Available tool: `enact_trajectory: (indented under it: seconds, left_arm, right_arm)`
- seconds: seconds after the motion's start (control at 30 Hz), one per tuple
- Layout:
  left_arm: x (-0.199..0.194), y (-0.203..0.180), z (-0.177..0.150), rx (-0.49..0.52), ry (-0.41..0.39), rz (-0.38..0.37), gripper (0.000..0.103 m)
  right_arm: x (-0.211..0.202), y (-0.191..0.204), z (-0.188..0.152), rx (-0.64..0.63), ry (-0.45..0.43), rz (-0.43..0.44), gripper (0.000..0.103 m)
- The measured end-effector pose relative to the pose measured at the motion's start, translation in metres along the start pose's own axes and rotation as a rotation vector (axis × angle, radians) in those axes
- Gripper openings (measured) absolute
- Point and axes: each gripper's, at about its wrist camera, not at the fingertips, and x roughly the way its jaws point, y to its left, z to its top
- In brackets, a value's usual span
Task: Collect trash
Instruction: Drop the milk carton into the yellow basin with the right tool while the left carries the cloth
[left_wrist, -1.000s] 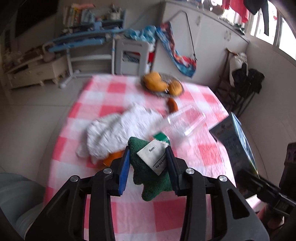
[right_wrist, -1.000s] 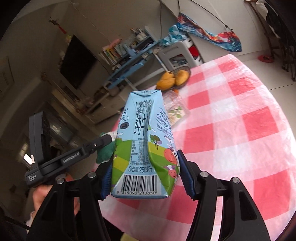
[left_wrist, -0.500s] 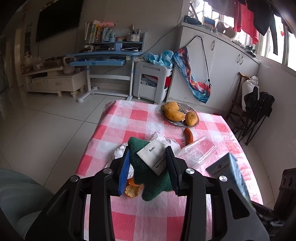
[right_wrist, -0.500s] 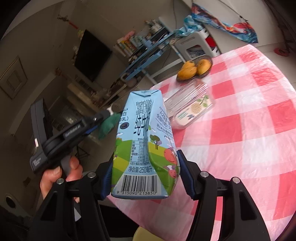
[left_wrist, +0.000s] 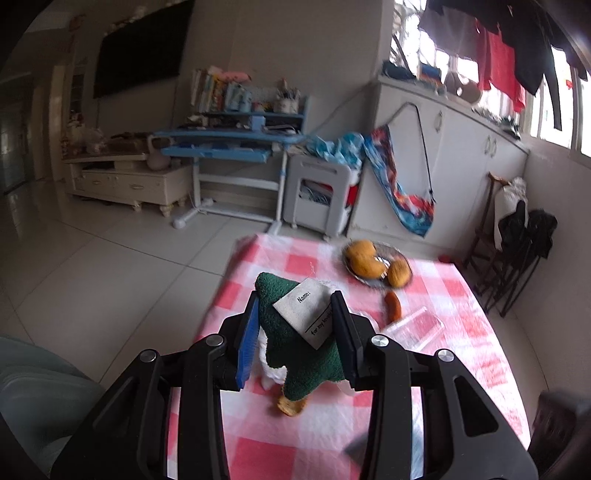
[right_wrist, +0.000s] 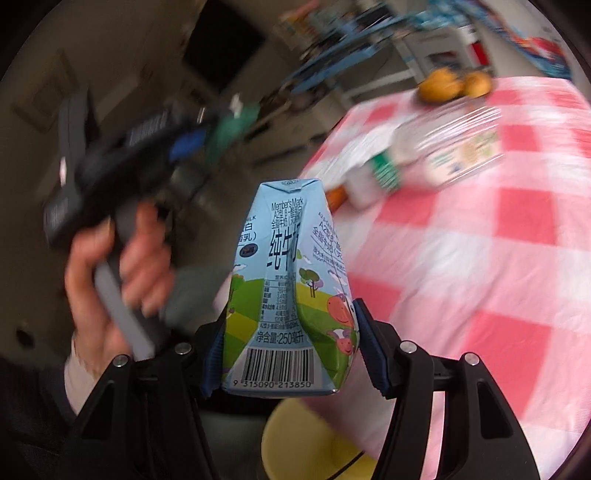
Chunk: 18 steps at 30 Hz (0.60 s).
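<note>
While the right claw pinches a pale-blue 250 ml milk carton by its lower sides, the carton stands upright, barcode toward the camera, above the near edge of the worktop. Directly below the carton lies the rim of a yellow bin; its contents cannot be made out. On the pink-and-white checked cloth beyond, a clear plastic clamshell box lies with a printed label visible through it, next to a small white tub with a green label. At the far end, a metal plate carries yellow-orange fruits. An orange-brown sausage-like piece lies on the cloth between plate and clamshell.

The left claw, gripped by the person's left hand, is pressed onto a dark-green plush toy bearing a white cloth tag printed "Name:". The toy is lifted above the worktop's left edge; an orange scrap lies on the cloth just beneath it.

Behind the worktop stand a blue study desk, a grey storage cart, and white cabinets draped with a colourful cloth.
</note>
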Motion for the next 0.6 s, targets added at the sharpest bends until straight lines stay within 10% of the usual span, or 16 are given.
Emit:
enact_trajectory:
  seconds: [0.4, 0.6]
  left_arm:
    - [-0.047, 0.021, -0.013, 0.013, -0.021, 0.024, 0.036]
    - [-0.061, 0.027, -0.053, 0.005, 0.085, 0.003, 0.036]
  right_arm:
    - [0.05, 0.05, -0.056, -0.31, 0.408, -0.02, 0.06]
    - [0.046, 0.059, -0.063, -0.328, 0.421, -0.01, 0.064]
